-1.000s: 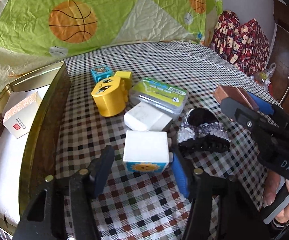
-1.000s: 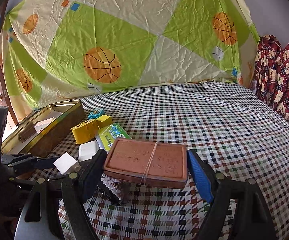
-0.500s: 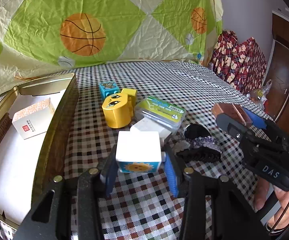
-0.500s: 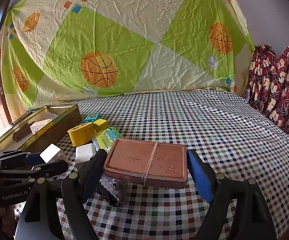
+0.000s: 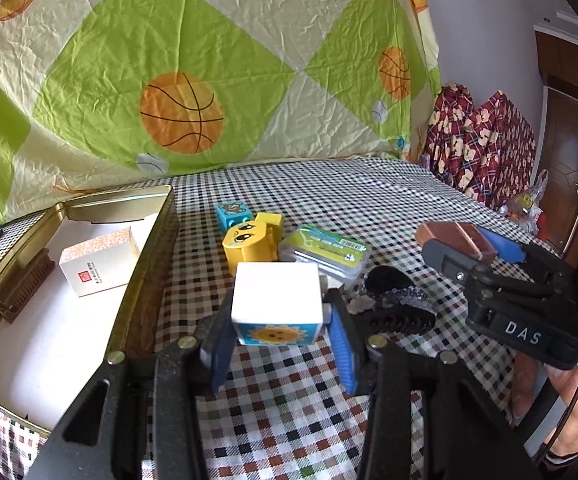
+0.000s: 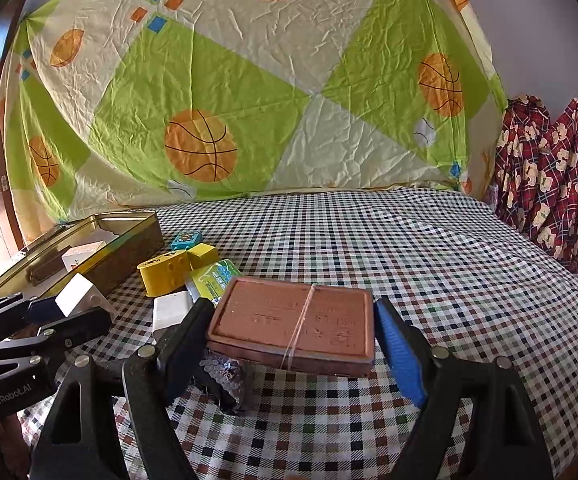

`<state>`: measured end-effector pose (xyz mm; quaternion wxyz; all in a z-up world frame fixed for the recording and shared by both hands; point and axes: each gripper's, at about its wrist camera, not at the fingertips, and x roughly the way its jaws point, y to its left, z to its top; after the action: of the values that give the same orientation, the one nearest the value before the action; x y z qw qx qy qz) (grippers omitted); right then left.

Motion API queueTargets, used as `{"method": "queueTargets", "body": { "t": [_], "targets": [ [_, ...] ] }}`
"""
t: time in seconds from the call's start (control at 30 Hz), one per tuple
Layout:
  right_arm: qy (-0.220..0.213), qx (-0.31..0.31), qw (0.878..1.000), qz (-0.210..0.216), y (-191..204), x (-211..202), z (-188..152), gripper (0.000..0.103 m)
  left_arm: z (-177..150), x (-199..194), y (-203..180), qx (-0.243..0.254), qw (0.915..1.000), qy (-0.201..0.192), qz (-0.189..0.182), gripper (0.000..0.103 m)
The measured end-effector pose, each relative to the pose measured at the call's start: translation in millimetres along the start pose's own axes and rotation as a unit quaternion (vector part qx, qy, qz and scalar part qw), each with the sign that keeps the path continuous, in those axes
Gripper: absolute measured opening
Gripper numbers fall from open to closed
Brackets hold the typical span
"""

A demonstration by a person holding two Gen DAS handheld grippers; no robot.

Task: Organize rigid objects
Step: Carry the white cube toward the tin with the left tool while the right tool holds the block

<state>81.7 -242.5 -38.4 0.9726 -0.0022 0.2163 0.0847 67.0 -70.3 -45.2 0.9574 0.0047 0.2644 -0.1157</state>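
Note:
A white cube (image 5: 277, 298) with a sun picture on its front hangs above the checked cloth, and my left gripper (image 5: 279, 320) is shut on its sides. From the right wrist view, the same cube (image 6: 75, 288) shows at the far left in the left gripper (image 6: 69, 304). My right gripper (image 6: 291, 332) is shut on a flat brown box (image 6: 273, 312) with a rubber band around it, held level above the cloth. In the left wrist view that brown box (image 5: 449, 236) sits at the right in the right gripper (image 5: 461, 248).
An open gold tin (image 5: 145, 264) stands at the left, holding a white carton (image 5: 97, 260) and a brown brush (image 5: 25, 284). On the cloth lie a yellow face block (image 5: 247, 244), a blue cube (image 5: 233, 214), a green case (image 5: 325, 250), a white block (image 6: 171, 310) and a black sequin hair clip (image 5: 397, 304).
The left gripper's jaws closed on the white cube and lifted it off the cloth, tilting upward. The right gripper with the brown box has stayed nearly still.

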Motion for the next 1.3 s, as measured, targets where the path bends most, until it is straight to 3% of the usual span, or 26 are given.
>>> {"method": "queueTargets", "body": {
  "t": [1.3],
  "targets": [
    [-0.069,-0.016,0.997,0.004,3.7,-22.0,-4.9,0.082,-8.7,-31.0,4.5,-0.014,0.9953,-0.093,0.022,0.042]
  ]
}}
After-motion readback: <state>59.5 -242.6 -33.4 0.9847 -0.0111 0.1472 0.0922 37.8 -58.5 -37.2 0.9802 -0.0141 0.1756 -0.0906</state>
